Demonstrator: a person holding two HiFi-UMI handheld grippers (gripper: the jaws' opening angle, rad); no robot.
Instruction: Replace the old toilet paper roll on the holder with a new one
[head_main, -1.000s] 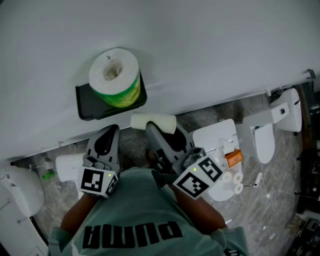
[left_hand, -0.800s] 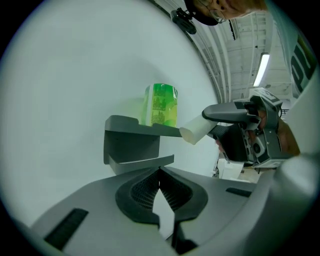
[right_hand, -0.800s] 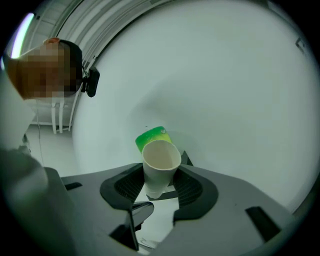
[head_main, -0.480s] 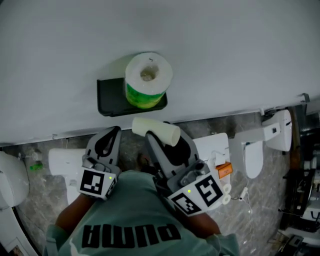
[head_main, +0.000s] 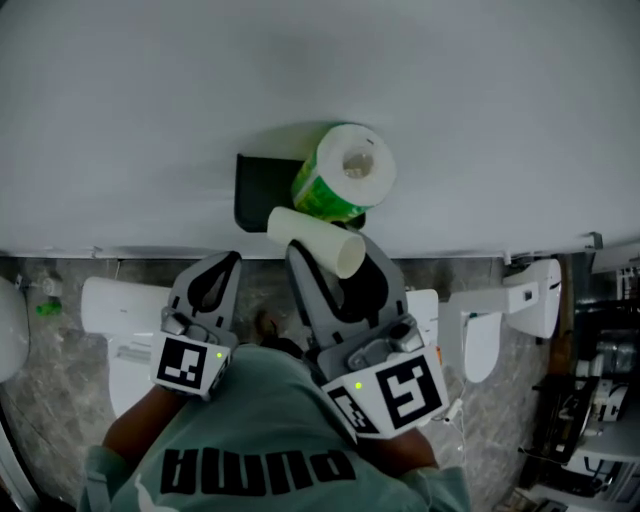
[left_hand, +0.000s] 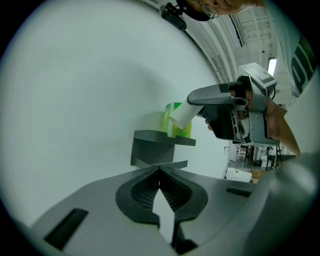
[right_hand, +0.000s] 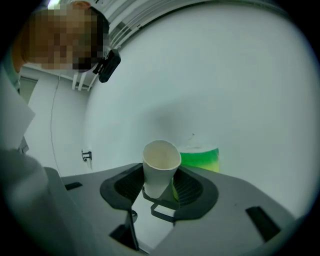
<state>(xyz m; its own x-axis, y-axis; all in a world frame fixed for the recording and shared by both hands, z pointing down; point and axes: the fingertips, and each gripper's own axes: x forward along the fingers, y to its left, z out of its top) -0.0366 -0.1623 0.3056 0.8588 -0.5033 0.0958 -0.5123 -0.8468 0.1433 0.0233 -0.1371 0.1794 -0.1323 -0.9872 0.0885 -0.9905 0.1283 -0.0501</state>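
From the head view, a dark holder (head_main: 258, 186) was fixed to the pale wall (head_main: 480, 110). A new roll (head_main: 346, 172) in green wrapping stood on end on its flat top, the core hole facing up. Just below the roll, the right hand-held gripper (head_main: 335, 262) pinched a bare cardboard tube (head_main: 315, 238) crosswise between its jaws, the tube's open end tilted toward the right. The tube overlapped the roll's lower edge in this view, and whether the two touched could not be told. The left hand-held gripper (head_main: 222, 268) pointed at the wall left of the tube, its jaws pressed together on nothing. White toilets (head_main: 500, 310) stood on the mottled floor (head_main: 60, 330) far below, and a green shirt (head_main: 260, 440) filled the bottom edge.

In the left gripper view, the left hand-held gripper (left_hand: 159, 172) had its ribbed pads meeting at the tip, with nothing between them. Straight ahead the holder (left_hand: 159, 146) jutted from the wall as a flat shelf over a lower bracket. The new roll (left_hand: 173, 120) stood on the shelf, and the right hand-held gripper (left_hand: 200, 107) came in from the right with the cardboard tube (left_hand: 183, 115) in front of the roll.

In the right gripper view, the right hand-held gripper (right_hand: 160, 186) was clamped on the cardboard tube (right_hand: 160, 167), which stood between the pads with its open mouth up. The new roll (right_hand: 201, 158) showed behind it to the right, against the wall.
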